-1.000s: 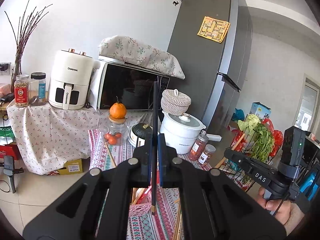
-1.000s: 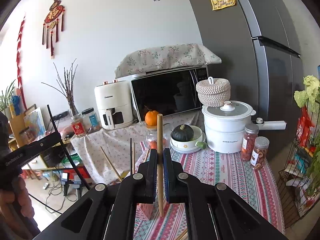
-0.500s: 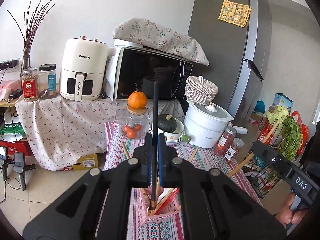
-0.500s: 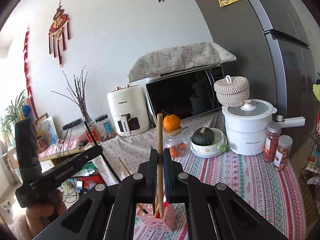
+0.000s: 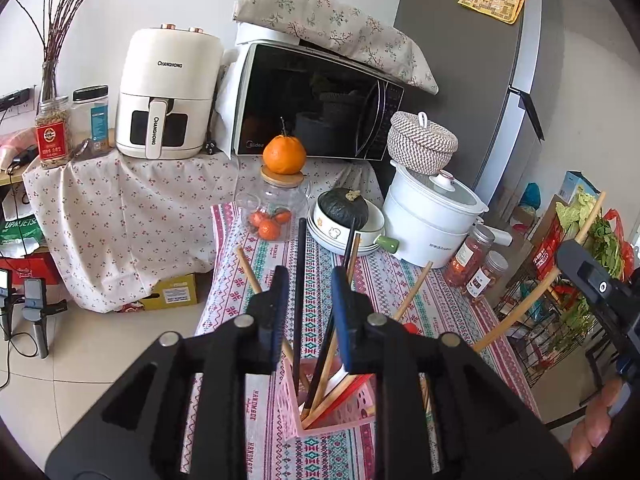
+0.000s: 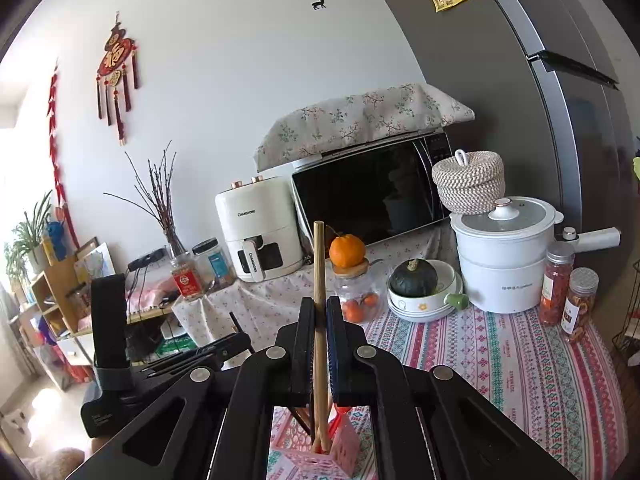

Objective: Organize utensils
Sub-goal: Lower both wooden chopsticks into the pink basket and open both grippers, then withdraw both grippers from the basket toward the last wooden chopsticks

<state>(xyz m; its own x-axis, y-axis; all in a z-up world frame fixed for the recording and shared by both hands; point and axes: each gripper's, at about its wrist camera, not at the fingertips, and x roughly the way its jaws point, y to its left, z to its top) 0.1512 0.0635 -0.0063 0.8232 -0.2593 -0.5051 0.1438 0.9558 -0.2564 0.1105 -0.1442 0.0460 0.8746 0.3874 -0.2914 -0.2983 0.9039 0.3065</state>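
A pink utensil basket [image 5: 320, 424] stands on the patterned tablecloth and holds several wooden and black chopsticks. My left gripper [image 5: 306, 284] is open above it; a black chopstick [image 5: 299, 280] stands between its fingers with its lower end in the basket. My right gripper [image 6: 319, 312] is shut on a wooden chopstick [image 6: 319, 264], held upright with its lower end in the basket [image 6: 320, 456]. In the left wrist view the right gripper [image 5: 596, 284] shows at the right edge with its wooden chopstick [image 5: 536, 292].
Behind the basket are a glass jar with an orange on top [image 5: 280, 208], a bowl with a green squash [image 5: 344, 216], a white pot [image 5: 432, 220] and two spice jars [image 5: 476, 264]. A microwave [image 5: 316, 100] and air fryer [image 5: 168, 96] stand further back. A wire rack with vegetables [image 5: 576, 280] is at the right.
My left gripper came down over the basket and opened, letting go of the black chopstick in it. My right gripper lowered its wooden chopstick into the basket.
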